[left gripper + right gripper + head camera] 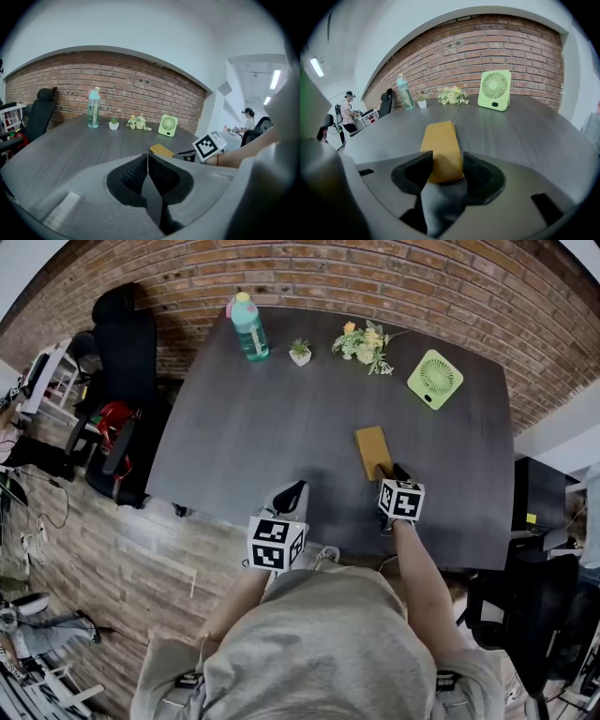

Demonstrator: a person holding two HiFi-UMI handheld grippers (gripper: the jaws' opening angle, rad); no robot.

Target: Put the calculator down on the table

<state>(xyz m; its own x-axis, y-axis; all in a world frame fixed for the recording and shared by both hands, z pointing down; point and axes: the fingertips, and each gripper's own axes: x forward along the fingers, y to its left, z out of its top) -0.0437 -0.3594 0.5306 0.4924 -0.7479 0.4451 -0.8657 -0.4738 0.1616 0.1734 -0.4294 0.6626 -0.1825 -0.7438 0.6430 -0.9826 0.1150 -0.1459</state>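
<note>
The right gripper (445, 165) has its two jaws pressed on the near end of the yellow calculator (440, 143). The calculator sticks out flat over the dark table (253, 437), at the front right part. I cannot tell if it touches the table. The left gripper (148, 161) has its jaws together with nothing in them. It sits at the table's front edge. A green fan (435, 379), flowers (364, 341) and a blue-green bottle (249, 326) stand far back.
</note>
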